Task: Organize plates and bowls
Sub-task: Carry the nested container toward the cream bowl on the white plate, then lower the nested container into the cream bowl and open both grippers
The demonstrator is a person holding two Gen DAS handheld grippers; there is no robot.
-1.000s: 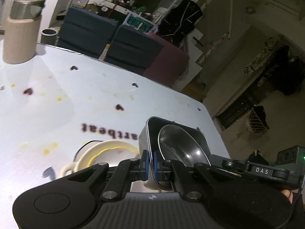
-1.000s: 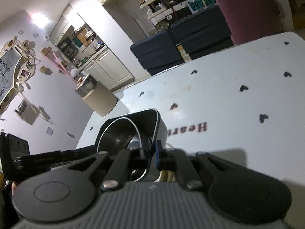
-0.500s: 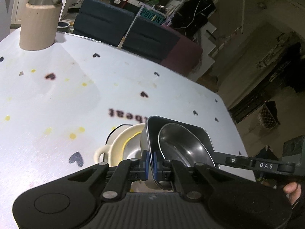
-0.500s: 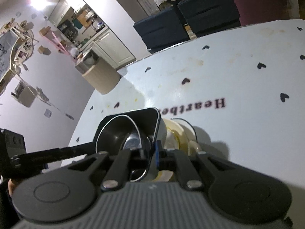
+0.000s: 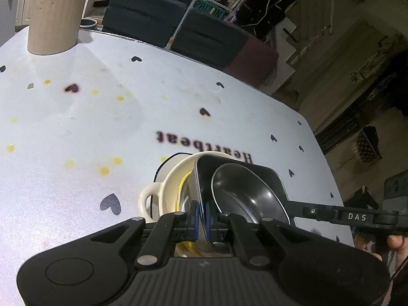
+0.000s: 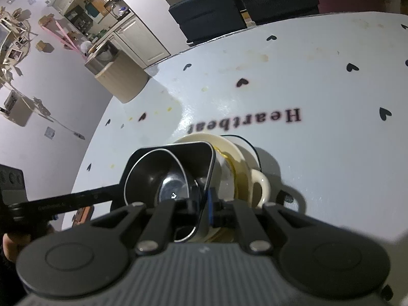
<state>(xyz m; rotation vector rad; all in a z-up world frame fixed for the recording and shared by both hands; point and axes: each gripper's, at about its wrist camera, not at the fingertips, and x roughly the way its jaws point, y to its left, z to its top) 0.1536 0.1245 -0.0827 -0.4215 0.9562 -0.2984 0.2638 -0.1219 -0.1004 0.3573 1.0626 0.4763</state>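
Left gripper point(image 5: 201, 218): pinching the tin's point(image 5: 265, 178) left wall.
Right gripper point(image 6: 204, 210): pinching its right wall.
Tin: tilted in the cream bowl point(image 5: 169, 181), steel bowl point(image 5: 239, 188) inside.

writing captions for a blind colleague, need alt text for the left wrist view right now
The left gripper is shut on the rim of a dark rectangular metal tray holding a round steel bowl, above a cream handled bowl. The stack is over a white table printed with black hearts and "Heartbeat"; the right gripper grips the tray's far side.
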